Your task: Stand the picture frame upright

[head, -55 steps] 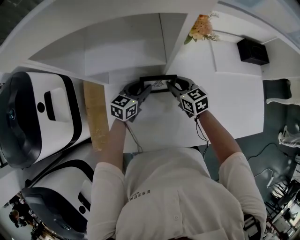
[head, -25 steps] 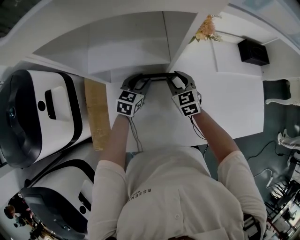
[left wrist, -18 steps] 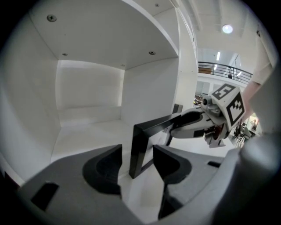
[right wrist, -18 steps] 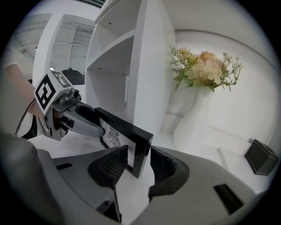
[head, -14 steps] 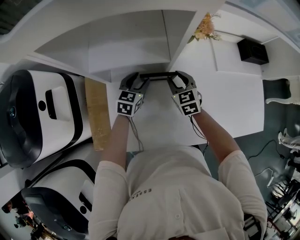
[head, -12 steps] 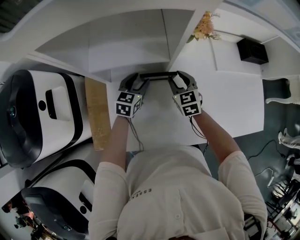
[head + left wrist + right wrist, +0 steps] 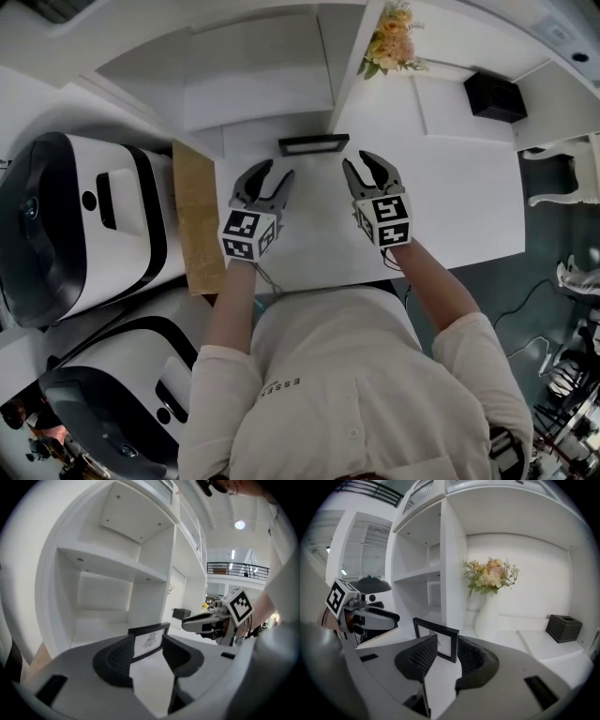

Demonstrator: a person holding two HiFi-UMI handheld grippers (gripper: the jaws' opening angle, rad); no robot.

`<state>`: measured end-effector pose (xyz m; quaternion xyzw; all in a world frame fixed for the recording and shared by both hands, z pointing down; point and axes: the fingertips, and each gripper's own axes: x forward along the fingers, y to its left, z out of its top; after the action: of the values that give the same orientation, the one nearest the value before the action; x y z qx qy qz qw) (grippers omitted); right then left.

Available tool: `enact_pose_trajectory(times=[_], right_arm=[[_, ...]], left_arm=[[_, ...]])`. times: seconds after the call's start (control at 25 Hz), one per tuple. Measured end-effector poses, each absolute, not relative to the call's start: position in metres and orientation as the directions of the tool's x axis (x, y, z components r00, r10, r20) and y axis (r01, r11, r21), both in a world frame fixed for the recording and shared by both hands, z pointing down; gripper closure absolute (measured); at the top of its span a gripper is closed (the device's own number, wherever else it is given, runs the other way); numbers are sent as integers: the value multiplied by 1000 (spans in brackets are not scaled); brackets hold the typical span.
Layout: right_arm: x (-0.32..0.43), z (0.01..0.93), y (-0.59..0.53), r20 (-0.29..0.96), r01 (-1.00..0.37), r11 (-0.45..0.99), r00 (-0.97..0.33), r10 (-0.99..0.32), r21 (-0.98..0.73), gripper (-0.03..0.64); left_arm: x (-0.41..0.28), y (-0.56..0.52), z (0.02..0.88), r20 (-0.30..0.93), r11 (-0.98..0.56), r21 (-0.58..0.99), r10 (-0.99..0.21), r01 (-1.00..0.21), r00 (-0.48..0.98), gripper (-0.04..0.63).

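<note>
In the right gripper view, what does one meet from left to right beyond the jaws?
left gripper (its jaws have just been opening, nothing between them) → picture frame → flowers → black box

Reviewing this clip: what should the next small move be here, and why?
Probably draw both grippers back, clear of the picture frame. It stands upright on its own on the white surface. The left gripper, whose jaws have just been opening, and the right gripper are both open, empty and apart from it.
</note>
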<state>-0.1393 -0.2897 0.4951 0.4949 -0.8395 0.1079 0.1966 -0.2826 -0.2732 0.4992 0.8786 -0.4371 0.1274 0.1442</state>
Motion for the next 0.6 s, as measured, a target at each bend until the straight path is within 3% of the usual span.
enact_pose_trajectory(times=[0.16,0.32,0.6], right_arm=[[-135,466,-267,371,-876,481,-455,-809,-25,576],[-138,441,-242,312,-856,516,-501,-807,-39,600],[-151,412,-207,238,-780,626,-609,-757,-5,601]], left_arm=[[-281,-245,466,273,-588,125,-754,-799,597,453],[-288,-221,435,204,-576,87,-788,-813,580,594],[-287,-191,409,189,-617,-4,-773,-787,605,594]])
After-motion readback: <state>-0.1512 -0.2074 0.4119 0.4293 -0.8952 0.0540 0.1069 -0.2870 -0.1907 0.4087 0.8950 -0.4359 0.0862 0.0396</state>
